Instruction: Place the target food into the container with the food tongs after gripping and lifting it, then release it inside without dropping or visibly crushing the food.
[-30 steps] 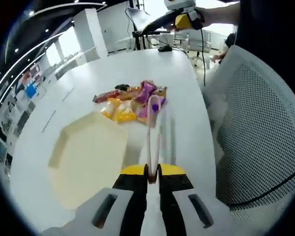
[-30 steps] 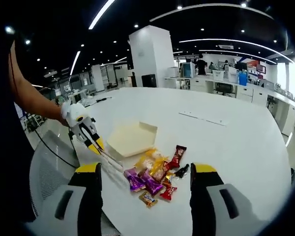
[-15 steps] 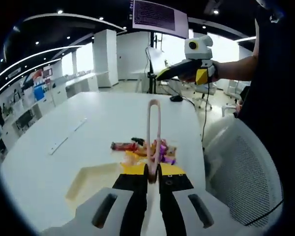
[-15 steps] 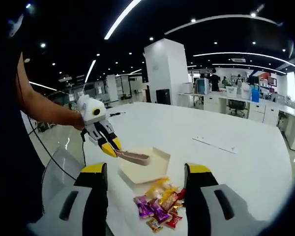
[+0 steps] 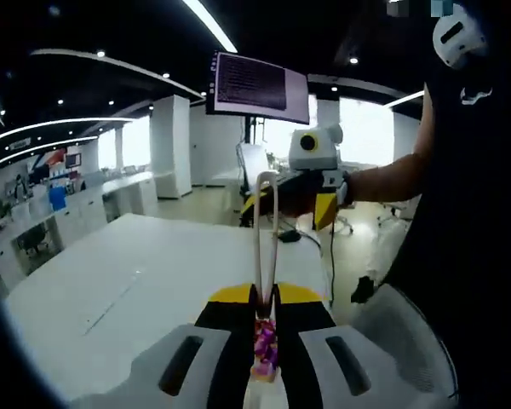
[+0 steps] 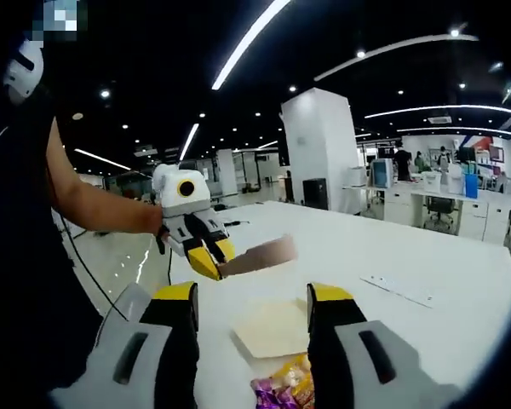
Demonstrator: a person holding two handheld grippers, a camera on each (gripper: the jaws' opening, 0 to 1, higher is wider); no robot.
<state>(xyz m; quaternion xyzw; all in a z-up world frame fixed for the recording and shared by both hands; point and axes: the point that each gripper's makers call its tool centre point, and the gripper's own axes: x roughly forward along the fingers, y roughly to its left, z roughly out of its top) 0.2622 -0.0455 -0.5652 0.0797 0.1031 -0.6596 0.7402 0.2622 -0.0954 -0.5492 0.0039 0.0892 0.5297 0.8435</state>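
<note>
Raised since before: your left gripper clamps the food tongs level, well above the container; snacks lie beside it; right gripper open

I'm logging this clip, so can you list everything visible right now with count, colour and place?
Table: one, white, under both tools.
Container: one, pale cream, on the table between the right tool's jaws.
Snack packets: a small pile, yellow and purple, at the table's near edge, below the container.
Tongs: one pair, pinkish, clamped in the left tool, tips raised above the container.
Chair: one, white mesh, beside the table.
Screen: one, dark, hanging in the background.
Left tool: white and yellow, shut on the tongs.
Right tool: white and yellow, jaws open, holding nothing.
</note>
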